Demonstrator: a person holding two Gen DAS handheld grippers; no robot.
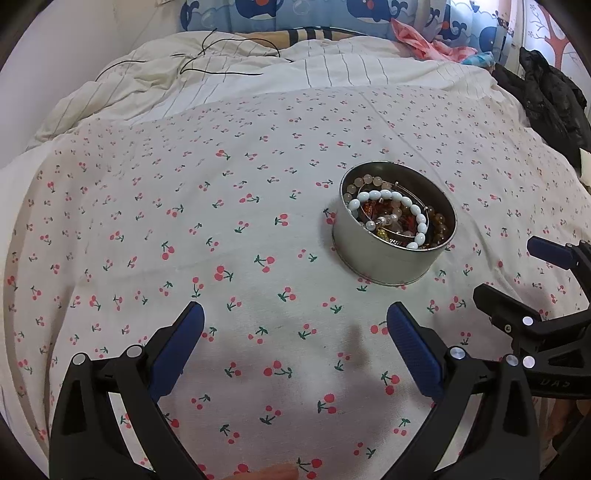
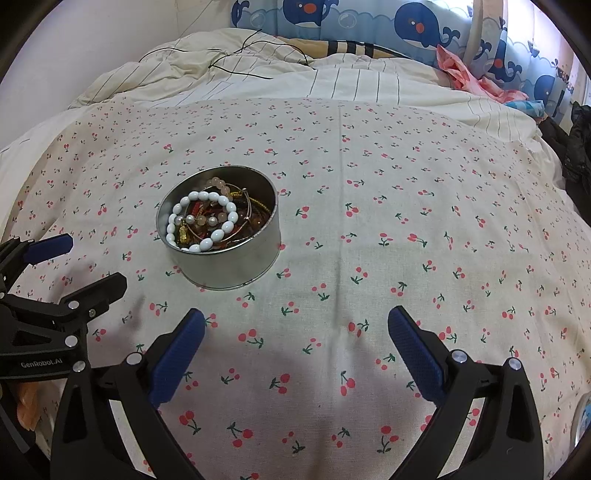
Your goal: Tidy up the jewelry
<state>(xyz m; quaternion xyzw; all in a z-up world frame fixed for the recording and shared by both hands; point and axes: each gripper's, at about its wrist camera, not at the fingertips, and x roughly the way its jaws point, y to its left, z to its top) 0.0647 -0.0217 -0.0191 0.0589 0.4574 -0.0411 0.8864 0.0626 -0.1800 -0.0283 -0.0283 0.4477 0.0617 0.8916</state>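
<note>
A round metal tin point(image 1: 388, 258) stands on the cherry-print cloth point(image 1: 221, 221). It holds a white bead bracelet point(image 1: 413, 210), brown and peach bead bracelets and thin bangles. In the right wrist view the tin point(image 2: 236, 266) sits left of centre with the white bracelet point(image 2: 229, 218) on top. My left gripper point(image 1: 295, 321) is open and empty, near and left of the tin. My right gripper point(image 2: 295, 321) is open and empty, near and right of the tin. Each gripper shows in the other's view: the right point(image 1: 517, 280) and the left point(image 2: 85, 262).
A striped duvet point(image 1: 295, 74) with a black cable point(image 1: 221, 70) lies behind the cloth. Whale-print cushions point(image 2: 406, 33) and pink fabric point(image 2: 469, 77) are at the back. Dark clothing point(image 1: 546, 96) lies at the right edge.
</note>
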